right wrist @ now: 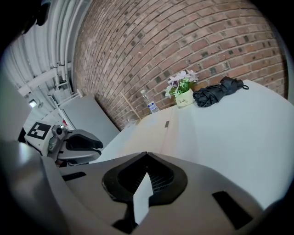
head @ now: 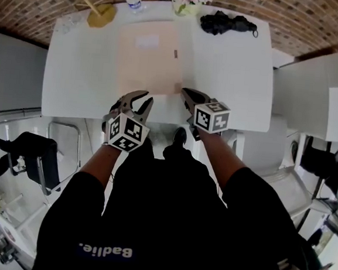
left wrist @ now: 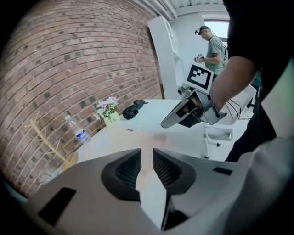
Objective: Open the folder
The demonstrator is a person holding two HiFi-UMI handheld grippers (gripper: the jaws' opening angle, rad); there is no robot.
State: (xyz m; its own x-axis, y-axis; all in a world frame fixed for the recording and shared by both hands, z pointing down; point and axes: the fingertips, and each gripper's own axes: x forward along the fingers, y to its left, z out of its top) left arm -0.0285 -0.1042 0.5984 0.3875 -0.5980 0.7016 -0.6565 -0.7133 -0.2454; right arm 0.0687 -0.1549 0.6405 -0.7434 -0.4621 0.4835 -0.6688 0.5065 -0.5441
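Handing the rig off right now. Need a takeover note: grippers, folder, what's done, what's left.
Left gripper: jaws slightly apart, nothing between them, just short of the folder's near edge.
Right gripper: shut, empty, tip by the folder's near right corner; contact unclear.
Folder: closed, flat on the white table, ahead of both grippers.
Done: nothing on the folder yet.
Left: catch the cover's edge and lift it open.

Black short-sleeved shirt (head: 167, 219), white lettering (head: 105, 250)
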